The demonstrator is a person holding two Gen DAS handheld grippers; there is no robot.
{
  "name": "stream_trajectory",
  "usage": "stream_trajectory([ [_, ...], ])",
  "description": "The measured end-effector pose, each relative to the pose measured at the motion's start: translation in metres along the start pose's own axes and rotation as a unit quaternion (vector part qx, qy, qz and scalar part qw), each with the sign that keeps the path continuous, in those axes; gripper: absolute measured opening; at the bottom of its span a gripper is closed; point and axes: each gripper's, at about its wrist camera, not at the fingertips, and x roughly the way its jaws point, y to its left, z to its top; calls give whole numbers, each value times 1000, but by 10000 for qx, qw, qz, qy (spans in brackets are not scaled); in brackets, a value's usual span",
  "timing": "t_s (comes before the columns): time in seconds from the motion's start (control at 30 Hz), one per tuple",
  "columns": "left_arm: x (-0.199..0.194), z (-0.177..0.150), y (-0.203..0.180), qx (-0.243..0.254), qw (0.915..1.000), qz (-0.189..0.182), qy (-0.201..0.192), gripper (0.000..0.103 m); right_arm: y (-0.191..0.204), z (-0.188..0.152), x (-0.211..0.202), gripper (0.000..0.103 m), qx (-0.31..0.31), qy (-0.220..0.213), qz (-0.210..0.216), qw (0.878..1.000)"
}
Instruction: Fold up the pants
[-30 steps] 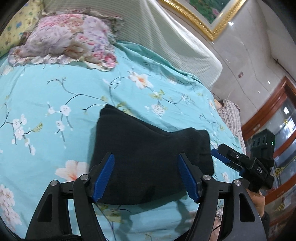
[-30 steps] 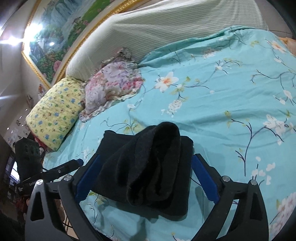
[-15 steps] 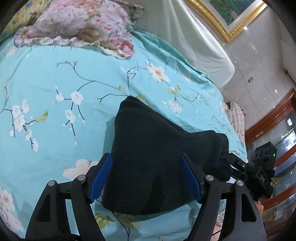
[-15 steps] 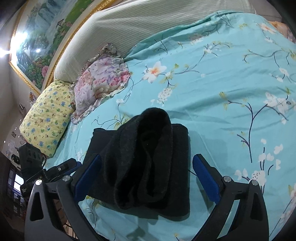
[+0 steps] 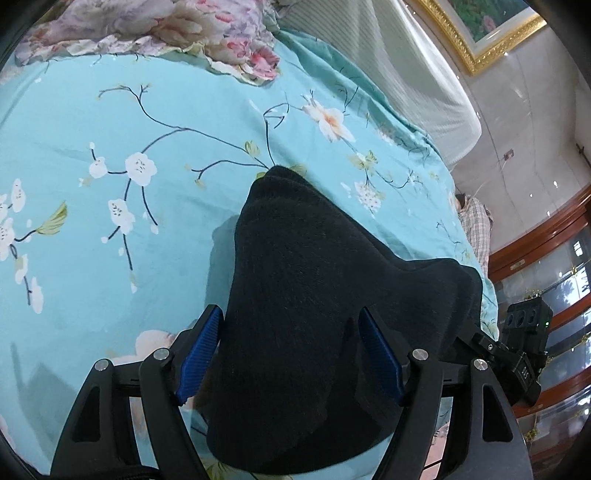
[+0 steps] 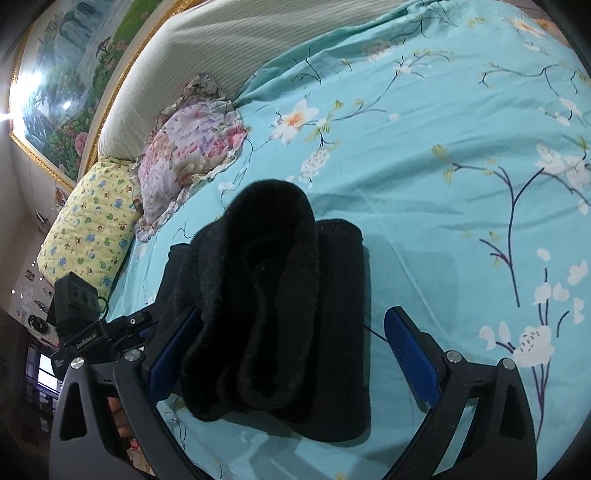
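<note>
My black pants (image 5: 314,314) are a thick, fuzzy knit, bundled into a compact folded stack that lies on the turquoise blossom-print bedspread (image 5: 110,221). From my left claw (image 5: 288,354) they read as one dark mass with a peaked corner pointing up the bed toward the floral pillow (image 5: 155,33), and a rounded lobe stretching off to the right. My right claw (image 5: 517,354) shows there as a black block at the far right edge, past that lobe; a wood-framed glass cabinet (image 5: 554,266) stands behind it.

From my right claw (image 6: 291,350) the layers show instead: a rolled, doubled-over fold (image 6: 258,288) sits on top of a flatter layer with a neat straight right edge. This view also takes in the yellow cartoon-print pillow (image 6: 88,221) left of the floral one, the striped headboard (image 6: 229,48) and a framed landscape painting (image 6: 74,74), with my left claw at the left edge.

Both claws are spread wide, gripping nothing. The left one straddles the pants' near part, its blue pads either side of the cloth. The right one likewise brackets the stack, left pad against the roll, right pad standing clear over the bedspread.
</note>
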Motion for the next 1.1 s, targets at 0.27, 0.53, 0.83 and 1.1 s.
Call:
stream_trajectory([
  [0.27, 13, 3, -4, -45, 9999, 39, 140, 77, -6, -1, 1, 91, 33, 12, 129, 9999],
  [0.53, 22, 4, -5, -17, 9997, 115, 198, 65, -8, -4, 4, 76, 87, 53, 357, 9993],
  [0.83, 7, 2, -12, 96, 9999, -113, 23, 32, 2, -7, 0, 54, -69, -7, 432, 9990],
  [1.1, -25, 3, -16, 98, 9994, -193, -257, 30, 22, 0, -9, 48, -266, -88, 528, 9982],
])
